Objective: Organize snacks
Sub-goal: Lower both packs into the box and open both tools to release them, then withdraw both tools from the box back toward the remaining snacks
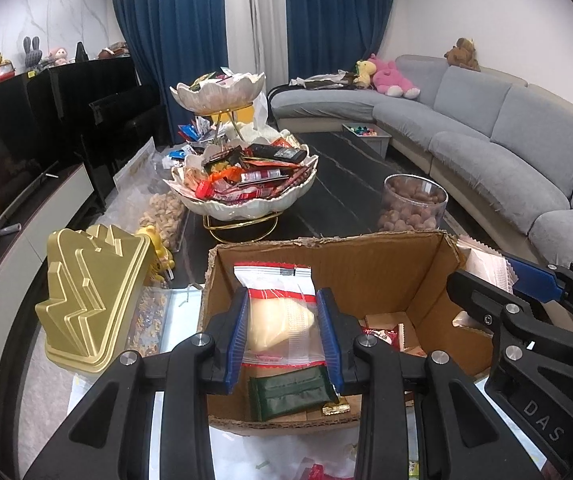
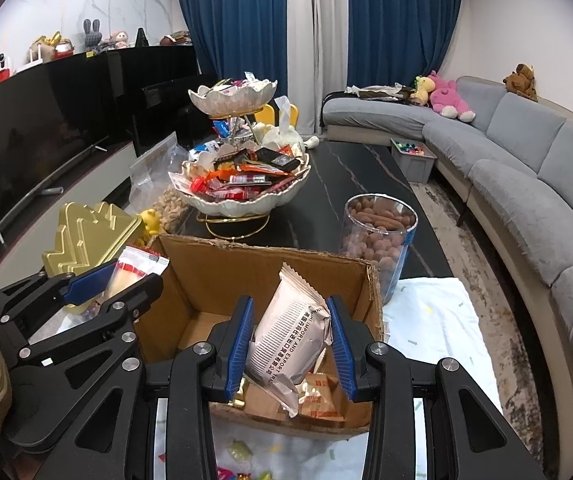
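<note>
My left gripper (image 1: 284,330) is shut on a clear red-striped packet with a pale cake (image 1: 276,316) inside, held over the open cardboard box (image 1: 366,256). A dark green bar (image 1: 292,394) lies in the box below it. My right gripper (image 2: 292,344) is shut on a silver printed snack pouch (image 2: 290,340), held over the same box (image 2: 214,268), where orange packets (image 2: 320,400) lie. Each gripper shows in the other's view: the right gripper (image 1: 498,292) at the box's right side, the left gripper (image 2: 114,280) at its left with the packet.
A two-tier shell-shaped snack stand (image 1: 246,204) full of wrappers stands behind the box on the dark marble table (image 1: 346,184). A clear jar of brown nuts (image 2: 378,236) is at the right, a gold moulded lid (image 1: 90,300) at the left. A grey sofa (image 2: 526,168) curves along the right.
</note>
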A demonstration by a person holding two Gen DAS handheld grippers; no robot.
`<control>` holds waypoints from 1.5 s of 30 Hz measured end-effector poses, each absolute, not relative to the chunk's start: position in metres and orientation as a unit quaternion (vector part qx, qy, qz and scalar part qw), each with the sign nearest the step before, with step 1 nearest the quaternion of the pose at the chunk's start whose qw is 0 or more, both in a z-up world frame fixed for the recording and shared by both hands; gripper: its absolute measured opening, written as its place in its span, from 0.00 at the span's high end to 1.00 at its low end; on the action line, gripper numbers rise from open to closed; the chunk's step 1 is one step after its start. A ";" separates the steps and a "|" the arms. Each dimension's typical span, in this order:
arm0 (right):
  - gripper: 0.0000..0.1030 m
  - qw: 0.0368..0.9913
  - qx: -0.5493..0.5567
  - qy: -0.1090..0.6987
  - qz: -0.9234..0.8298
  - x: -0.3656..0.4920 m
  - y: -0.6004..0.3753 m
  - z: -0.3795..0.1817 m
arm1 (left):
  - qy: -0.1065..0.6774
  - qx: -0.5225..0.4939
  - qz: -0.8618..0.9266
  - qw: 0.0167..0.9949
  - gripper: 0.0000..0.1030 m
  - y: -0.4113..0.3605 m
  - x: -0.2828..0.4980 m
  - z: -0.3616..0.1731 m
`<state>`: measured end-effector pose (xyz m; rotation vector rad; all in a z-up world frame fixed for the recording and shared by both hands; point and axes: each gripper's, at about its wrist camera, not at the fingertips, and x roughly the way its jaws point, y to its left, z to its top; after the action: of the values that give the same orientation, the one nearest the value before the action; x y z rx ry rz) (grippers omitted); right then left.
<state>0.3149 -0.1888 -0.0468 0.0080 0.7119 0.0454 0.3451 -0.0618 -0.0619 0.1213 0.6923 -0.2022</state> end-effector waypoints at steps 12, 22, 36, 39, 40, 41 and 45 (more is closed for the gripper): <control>0.62 0.934 0.003 0.355 0.032 0.325 -0.185 -0.054 | 0.348 0.057 -0.098 0.931 0.67 -0.061 0.354 -0.071; 0.53 0.935 -0.001 0.354 0.032 0.325 -0.185 -0.055 | 0.347 0.052 -0.100 0.931 0.59 -0.057 0.352 -0.072; 0.28 0.937 0.010 0.349 0.008 0.319 -0.194 -0.050 | 0.336 0.051 -0.070 0.938 0.32 -0.045 0.341 -0.063; 0.28 0.938 0.012 0.347 0.005 0.316 -0.195 -0.047 | 0.334 0.051 -0.066 0.939 0.28 -0.044 0.338 -0.060; 0.28 0.938 0.012 0.346 0.004 0.314 -0.195 -0.046 | 0.333 0.052 -0.063 0.939 0.26 -0.045 0.337 -0.059; 0.28 0.939 0.012 0.345 0.003 0.313 -0.196 -0.045 | 0.331 0.053 -0.060 0.940 0.23 -0.045 0.335 -0.057; 0.28 0.940 0.012 0.342 0.001 0.308 -0.199 -0.040 | 0.327 0.052 -0.056 0.942 0.19 -0.044 0.330 -0.051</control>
<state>0.3078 -0.1987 -0.0398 0.0245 0.6987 0.0020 0.3298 -0.0444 -0.0514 0.1052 0.6662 -0.1150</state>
